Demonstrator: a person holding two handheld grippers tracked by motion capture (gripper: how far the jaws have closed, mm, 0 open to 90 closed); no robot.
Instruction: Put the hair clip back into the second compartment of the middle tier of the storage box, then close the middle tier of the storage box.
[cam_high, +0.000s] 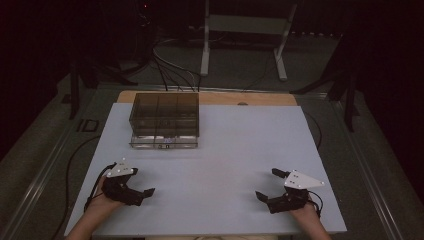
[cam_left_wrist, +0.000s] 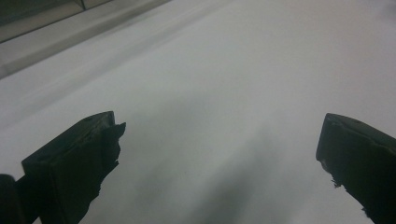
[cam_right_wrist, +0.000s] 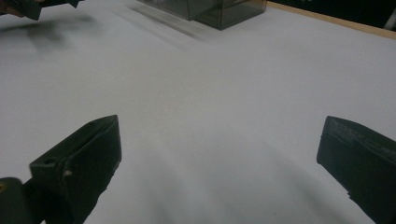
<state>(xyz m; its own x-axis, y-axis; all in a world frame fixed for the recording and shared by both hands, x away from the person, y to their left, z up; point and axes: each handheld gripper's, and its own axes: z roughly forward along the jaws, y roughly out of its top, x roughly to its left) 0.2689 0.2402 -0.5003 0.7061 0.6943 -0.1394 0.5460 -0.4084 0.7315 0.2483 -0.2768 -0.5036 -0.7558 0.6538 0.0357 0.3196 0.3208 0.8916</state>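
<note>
Table: white top, wood strip at far edge.
Box: smoky clear plastic w/ compartments, far-left, well apart from both grippers.
L gripper: near-left, jaws wide, holds nothing.
R gripper: near-right, jaws wide, holds nothing.

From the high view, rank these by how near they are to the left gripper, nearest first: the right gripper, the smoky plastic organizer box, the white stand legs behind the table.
1. Smoky plastic organizer box: just ahead of the left gripper, at the table's far left.
2. Right gripper: across the table, at its near right.
3. White stand legs: on the floor beyond the far edge.
</note>
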